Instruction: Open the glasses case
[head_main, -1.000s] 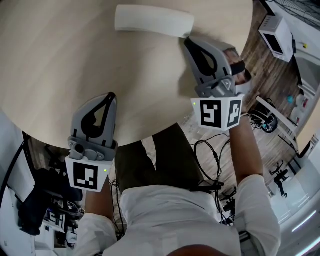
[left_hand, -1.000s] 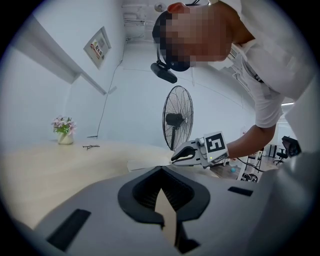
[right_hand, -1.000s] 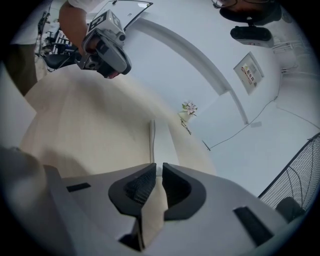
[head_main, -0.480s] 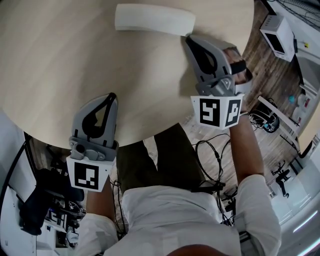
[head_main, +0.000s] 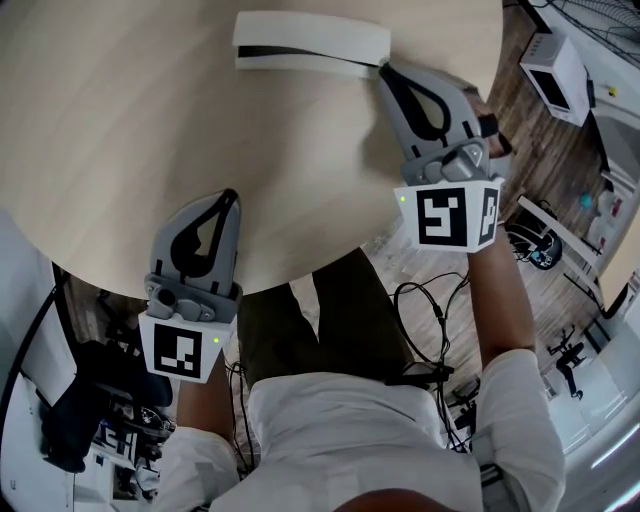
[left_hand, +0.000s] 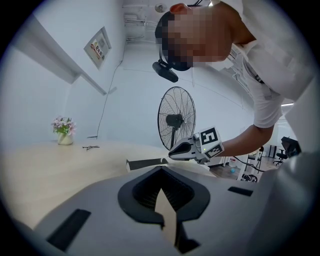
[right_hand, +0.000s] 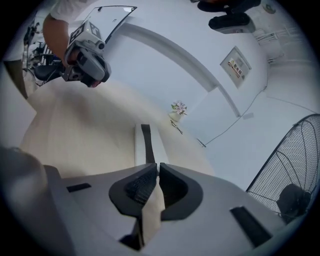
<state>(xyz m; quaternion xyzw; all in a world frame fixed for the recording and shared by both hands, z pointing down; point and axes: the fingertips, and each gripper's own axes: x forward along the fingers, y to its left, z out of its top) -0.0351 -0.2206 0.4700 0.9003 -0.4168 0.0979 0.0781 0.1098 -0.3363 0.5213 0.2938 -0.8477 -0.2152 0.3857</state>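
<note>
A long white glasses case (head_main: 310, 40) lies at the far side of the round wooden table (head_main: 120, 120). A dark slit runs along its side, so the lid stands slightly raised. My right gripper (head_main: 383, 70) is shut, and its tips touch the case's right end at the seam. In the right gripper view the case (right_hand: 145, 145) stretches away just beyond the closed jaws (right_hand: 156, 166). My left gripper (head_main: 228, 196) is shut and empty, over the table's near edge, far from the case. The left gripper view shows the case (left_hand: 145, 163) with the right gripper (left_hand: 172, 154) at its end.
A small flower vase (left_hand: 64, 135) and a pair of glasses (left_hand: 90, 147) sit on the far part of the table. A standing fan (left_hand: 176, 122) is behind it. A white box (head_main: 555, 65) and cables lie on the floor to the right.
The case showed no gap before; now a dark slit shows along it. My right gripper has shifted slightly right and farther at the case's end. The left gripper barely moved.
</note>
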